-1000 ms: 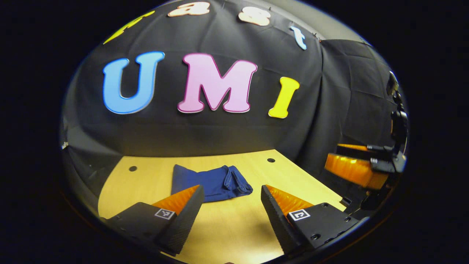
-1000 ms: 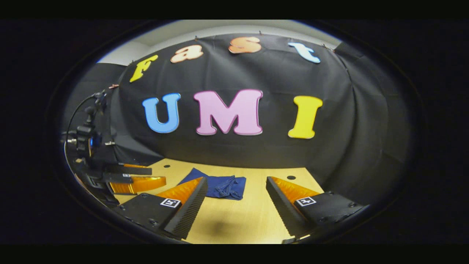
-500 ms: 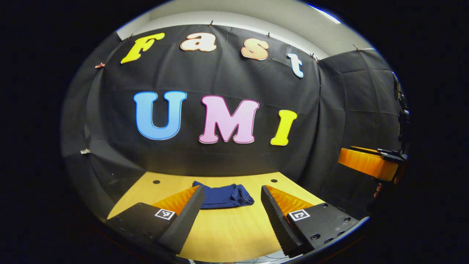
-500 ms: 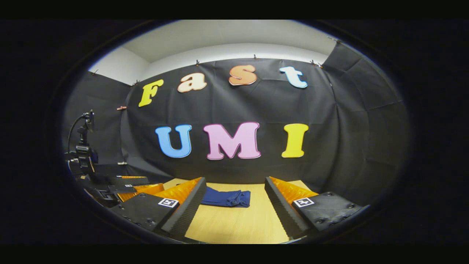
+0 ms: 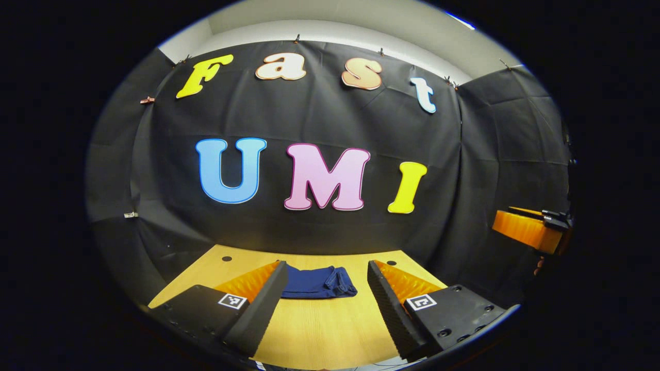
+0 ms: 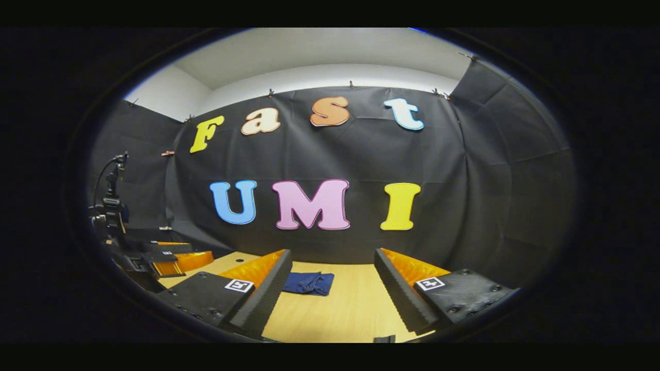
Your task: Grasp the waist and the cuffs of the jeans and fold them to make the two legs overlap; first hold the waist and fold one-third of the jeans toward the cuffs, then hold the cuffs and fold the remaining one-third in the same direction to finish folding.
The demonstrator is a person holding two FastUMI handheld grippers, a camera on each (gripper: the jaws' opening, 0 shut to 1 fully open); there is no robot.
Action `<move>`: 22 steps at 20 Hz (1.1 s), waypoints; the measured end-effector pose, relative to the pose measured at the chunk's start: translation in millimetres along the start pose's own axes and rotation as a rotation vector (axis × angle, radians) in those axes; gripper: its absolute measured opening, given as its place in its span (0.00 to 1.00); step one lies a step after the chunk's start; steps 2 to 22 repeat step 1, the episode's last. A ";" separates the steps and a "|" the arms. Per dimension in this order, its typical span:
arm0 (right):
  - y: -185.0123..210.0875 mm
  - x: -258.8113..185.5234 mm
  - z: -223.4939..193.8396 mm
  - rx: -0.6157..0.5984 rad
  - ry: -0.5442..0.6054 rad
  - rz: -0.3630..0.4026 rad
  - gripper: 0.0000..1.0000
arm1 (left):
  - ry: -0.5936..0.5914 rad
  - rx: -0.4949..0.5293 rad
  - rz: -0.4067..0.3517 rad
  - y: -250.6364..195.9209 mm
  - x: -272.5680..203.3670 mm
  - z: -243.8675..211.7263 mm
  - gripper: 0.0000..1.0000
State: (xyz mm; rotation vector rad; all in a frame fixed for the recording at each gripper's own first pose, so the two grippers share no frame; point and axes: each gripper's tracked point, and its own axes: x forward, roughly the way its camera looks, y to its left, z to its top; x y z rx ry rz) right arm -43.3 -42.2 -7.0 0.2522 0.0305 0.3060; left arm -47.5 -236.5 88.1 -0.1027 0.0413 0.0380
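On the light wooden worktop (image 5: 330, 330), the folded dark-blue denim jeans (image 5: 318, 282) are seen beyond both spread, empty tongs (image 5: 325, 301) (image 6: 332, 293).

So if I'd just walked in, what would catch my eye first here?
Probably the folded blue jeans, a small dark bundle lying alone far out on the pale wooden table. Next, the left claw at the bottom of the left gripper view, wide open and touching nothing. The right claw in the right gripper view is just as open and empty.
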 end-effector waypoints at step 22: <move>-0.1 3.1 -2.8 -0.004 0.006 0.004 0.98 | 0.005 0.017 0.006 1.5 -3.4 -1.1 0.96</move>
